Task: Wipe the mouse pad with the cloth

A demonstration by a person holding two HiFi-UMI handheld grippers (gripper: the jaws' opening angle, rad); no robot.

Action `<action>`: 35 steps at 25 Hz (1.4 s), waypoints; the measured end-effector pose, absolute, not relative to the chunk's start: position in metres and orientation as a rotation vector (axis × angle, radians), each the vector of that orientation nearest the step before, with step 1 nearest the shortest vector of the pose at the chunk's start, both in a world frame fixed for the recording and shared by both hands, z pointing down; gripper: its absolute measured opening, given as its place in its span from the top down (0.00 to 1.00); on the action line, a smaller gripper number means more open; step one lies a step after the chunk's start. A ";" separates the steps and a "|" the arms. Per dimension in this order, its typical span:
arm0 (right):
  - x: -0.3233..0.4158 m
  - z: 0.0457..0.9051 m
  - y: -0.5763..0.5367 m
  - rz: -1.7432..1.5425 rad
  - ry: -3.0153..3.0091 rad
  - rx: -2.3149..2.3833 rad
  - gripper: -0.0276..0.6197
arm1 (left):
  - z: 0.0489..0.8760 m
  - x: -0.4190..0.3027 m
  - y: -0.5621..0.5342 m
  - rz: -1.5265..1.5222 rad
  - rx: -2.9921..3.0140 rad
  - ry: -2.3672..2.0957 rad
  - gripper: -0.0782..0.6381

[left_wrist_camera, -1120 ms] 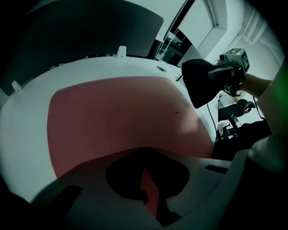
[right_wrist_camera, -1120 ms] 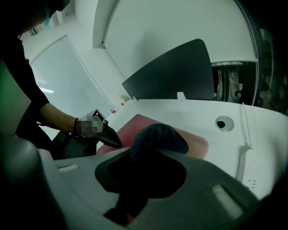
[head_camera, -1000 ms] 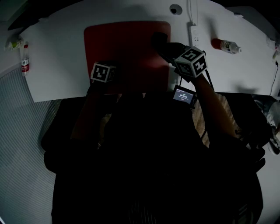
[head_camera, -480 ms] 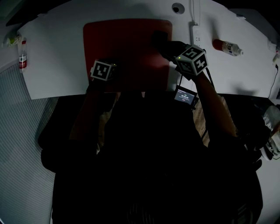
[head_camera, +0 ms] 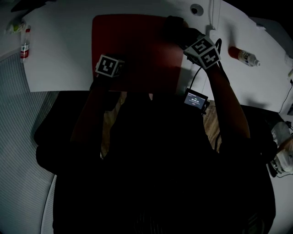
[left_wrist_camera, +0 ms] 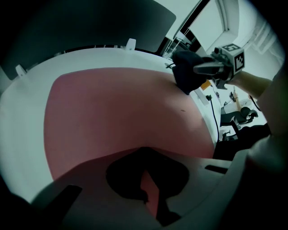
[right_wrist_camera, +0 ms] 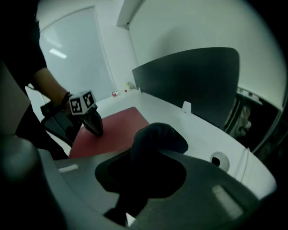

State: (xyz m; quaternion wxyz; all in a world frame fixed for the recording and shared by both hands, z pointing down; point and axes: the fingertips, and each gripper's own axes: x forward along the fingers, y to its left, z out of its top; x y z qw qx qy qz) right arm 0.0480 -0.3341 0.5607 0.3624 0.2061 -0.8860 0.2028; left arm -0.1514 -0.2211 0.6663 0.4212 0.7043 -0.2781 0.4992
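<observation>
The red mouse pad (head_camera: 137, 50) lies flat on the white table (head_camera: 59, 55). My right gripper (head_camera: 181, 35) is shut on a dark bunched cloth (head_camera: 172, 25), which sits at the pad's far right corner. In the right gripper view the cloth (right_wrist_camera: 157, 137) bulges out past the jaws over the pad's edge. My left gripper (head_camera: 118, 69) is shut, and its tips rest on the pad's near left part. The left gripper view looks across the pad (left_wrist_camera: 121, 112) to the cloth (left_wrist_camera: 186, 76) and the right gripper (left_wrist_camera: 204, 68).
A small bottle (head_camera: 24, 43) stands at the table's left edge. Another bottle (head_camera: 242, 55) lies at the right. A power strip (head_camera: 213, 35) and a cable hole (head_camera: 196, 9) are beyond the pad's right side. A small screen device (head_camera: 194, 99) hangs at the near edge. A dark panel (right_wrist_camera: 193, 81) backs the table.
My right gripper has slid the cloth away from me, from the pad's right middle to its far right corner. The left gripper has stayed on the pad's near left part.
</observation>
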 end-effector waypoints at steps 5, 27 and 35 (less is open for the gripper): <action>0.028 0.624 -0.308 0.249 -2.093 0.257 0.86 | 0.664 -0.147 -0.223 1.256 1.767 -0.721 0.88; -0.038 0.642 -0.110 0.332 -2.072 -0.321 0.86 | 0.664 -0.151 -0.221 1.297 1.767 -0.714 0.88; 0.005 0.651 -0.238 0.041 -2.035 -0.020 0.86 | 0.663 -0.153 -0.218 1.262 1.772 -0.711 0.88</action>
